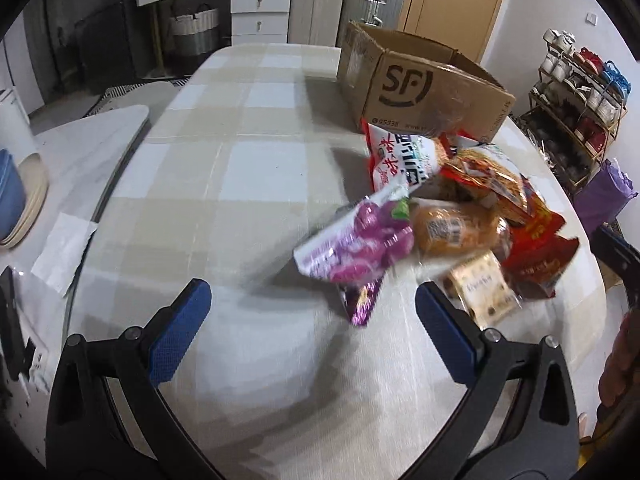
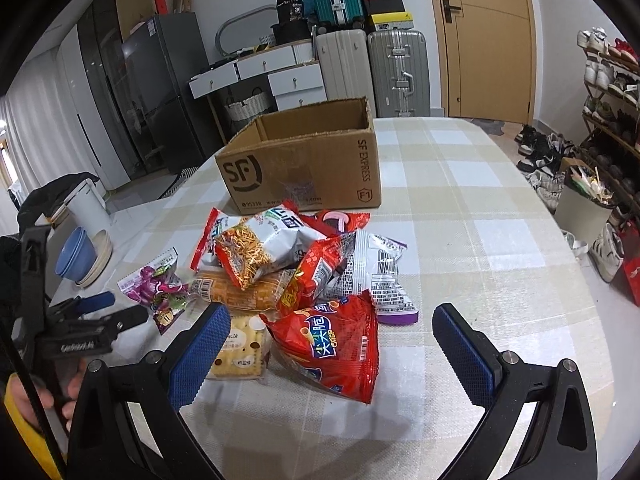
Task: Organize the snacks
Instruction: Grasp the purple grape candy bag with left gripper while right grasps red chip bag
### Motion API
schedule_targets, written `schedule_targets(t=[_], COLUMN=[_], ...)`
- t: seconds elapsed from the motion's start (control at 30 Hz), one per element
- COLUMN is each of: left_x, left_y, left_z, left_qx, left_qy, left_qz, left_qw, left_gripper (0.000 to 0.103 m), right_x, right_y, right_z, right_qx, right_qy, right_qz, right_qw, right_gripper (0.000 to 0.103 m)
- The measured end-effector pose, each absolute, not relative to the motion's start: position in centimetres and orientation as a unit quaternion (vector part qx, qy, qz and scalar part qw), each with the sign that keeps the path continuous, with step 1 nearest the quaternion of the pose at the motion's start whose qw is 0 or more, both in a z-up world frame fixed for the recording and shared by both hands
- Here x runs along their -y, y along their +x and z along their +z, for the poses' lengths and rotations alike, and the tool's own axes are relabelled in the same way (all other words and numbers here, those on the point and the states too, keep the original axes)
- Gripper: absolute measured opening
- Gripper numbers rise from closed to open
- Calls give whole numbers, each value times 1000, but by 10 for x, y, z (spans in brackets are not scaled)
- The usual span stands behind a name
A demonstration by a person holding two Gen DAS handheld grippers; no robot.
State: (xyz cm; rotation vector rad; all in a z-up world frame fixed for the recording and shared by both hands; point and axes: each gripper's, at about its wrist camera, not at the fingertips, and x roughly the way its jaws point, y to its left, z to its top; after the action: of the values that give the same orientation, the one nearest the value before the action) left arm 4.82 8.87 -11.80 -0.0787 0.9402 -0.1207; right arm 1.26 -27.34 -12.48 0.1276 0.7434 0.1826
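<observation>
Checked cloth over the table (image 2: 460,208), spreading beneath and ahead of both pairs of fingers. Open cardboard box (image 2: 304,164) stamped SF, standing beyond the fingertips at the far side, just behind the snack pile. Heaped snacks straight ahead of the right gripper (image 2: 332,324): red crisp bag (image 2: 332,348) lying between its blue pads, noodle-snack bag (image 2: 260,252) on top of the heap further on, white and purple bag (image 2: 380,276) toward the right finger, bread loaf (image 2: 236,292) and cracker pack (image 2: 240,348) by the left finger. Purple sweet packet (image 1: 356,248) ahead of the left gripper (image 1: 312,300), between its fingertips and the pile, blurred. Left fingers spread wide, gripping nothing. Right fingers likewise wide apart, nothing clamped. Stacked bowls (image 2: 80,256) well off to the left.
</observation>
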Motion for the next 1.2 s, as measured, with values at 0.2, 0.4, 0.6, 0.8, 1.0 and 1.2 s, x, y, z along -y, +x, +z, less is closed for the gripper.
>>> schedule_targets(t=[0.2,0.4,0.6,0.8,1.0,1.2], left_x=[-82,-80,-90,-101,-103,-105], left_y=[79,95,95,92,85,80], left_z=[-131,-142,-143,-141,-139,-132], left_qx=[-461,-468,-455,-441,-435,-423], left_qy=[-47,-71,-102,-127,-132,-135], left_qz=[-85,-104,-115,-135,-145,-155], left_qw=[882,875,877,878,879,883], left_gripper=[94,64,24,19,18,18], right_x=[276,282,283,282,280,275], right_y=[20,29,32,37,48,58], right_z=[-137,-147,-156,-161,-175,-187], right_qx=[-371,-386,-396,-407,-433,-451], right_qy=[70,85,97,109,116,123], right_qz=[99,111,125,132,134,146], right_qw=[921,912,904,897,884,872], right_gripper=[103,103,103,97,88,75])
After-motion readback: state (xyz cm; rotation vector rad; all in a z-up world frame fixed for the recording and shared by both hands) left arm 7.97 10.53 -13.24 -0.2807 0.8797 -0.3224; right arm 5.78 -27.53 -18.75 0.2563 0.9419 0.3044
